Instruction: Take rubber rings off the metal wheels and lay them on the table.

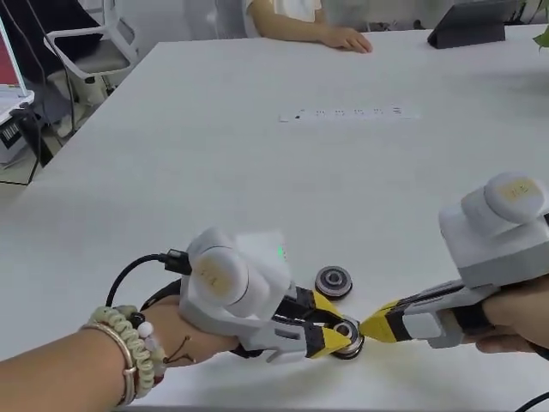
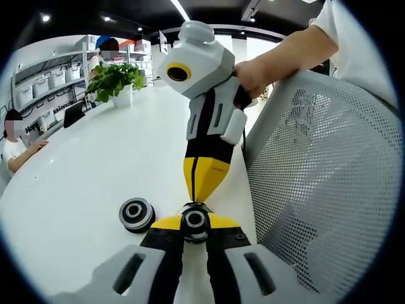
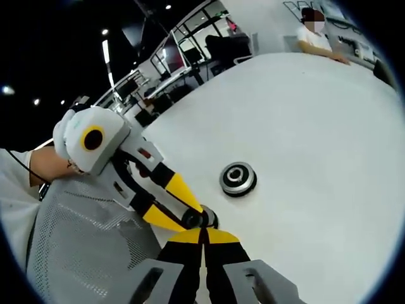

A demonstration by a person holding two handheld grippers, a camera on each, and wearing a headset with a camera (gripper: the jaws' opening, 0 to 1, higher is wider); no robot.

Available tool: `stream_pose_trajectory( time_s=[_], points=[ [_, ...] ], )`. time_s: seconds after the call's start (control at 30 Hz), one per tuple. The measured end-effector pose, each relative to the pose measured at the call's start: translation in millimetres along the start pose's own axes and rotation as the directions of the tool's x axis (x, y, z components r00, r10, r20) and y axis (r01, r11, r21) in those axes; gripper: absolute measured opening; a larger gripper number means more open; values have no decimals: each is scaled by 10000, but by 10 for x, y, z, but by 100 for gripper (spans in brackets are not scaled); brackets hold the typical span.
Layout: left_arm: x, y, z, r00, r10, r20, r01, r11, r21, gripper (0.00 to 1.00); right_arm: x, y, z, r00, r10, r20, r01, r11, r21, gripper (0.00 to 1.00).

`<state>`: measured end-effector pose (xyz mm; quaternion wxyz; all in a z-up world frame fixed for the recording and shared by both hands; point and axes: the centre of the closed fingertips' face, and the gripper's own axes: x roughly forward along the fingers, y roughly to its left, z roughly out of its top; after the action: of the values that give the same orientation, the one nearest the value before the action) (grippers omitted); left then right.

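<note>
The left claw [image 2: 194, 223] clenched a small silver metal wheel [image 2: 194, 219], bracing it while the right claw [image 3: 202, 232], shut, perhaps pinched its black rubber ring [image 2: 190, 210].

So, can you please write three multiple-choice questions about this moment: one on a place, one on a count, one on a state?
1. Where does the free wheel lie?
A on the table, beside the grippers
B on a chair
C on a shelf
2. How many metal wheels are seen?
A one
B two
C four
3. What is the left gripper doing?
A hanging open
B clamping a wheel
C lying empty on the table

Answers:
1 A, it rests on the white table.
2 B, one lies free and the held wheel makes two.
3 B, its yellow jaws close on the held wheel, with the right gripper at its rim.
</note>
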<state>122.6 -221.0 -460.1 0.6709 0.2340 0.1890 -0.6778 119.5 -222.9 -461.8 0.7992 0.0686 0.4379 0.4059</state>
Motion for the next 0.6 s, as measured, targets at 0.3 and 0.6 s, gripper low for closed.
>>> stream_pose_trajectory(
  time_s=[0.3, 0.6],
  points=[
    [-7, -5, -2, 10000, 18, -54, -18, 9999, 149, 7, 3, 30, 14, 10000, 50, -6, -50, 9996, -275, 0],
    [-7, -4, -5, 10000, -4, -92, 5, 9999, 110, 7, 5, 50, 28, 9999, 134, 41, -132, 9990, -439, 0]
  ],
)
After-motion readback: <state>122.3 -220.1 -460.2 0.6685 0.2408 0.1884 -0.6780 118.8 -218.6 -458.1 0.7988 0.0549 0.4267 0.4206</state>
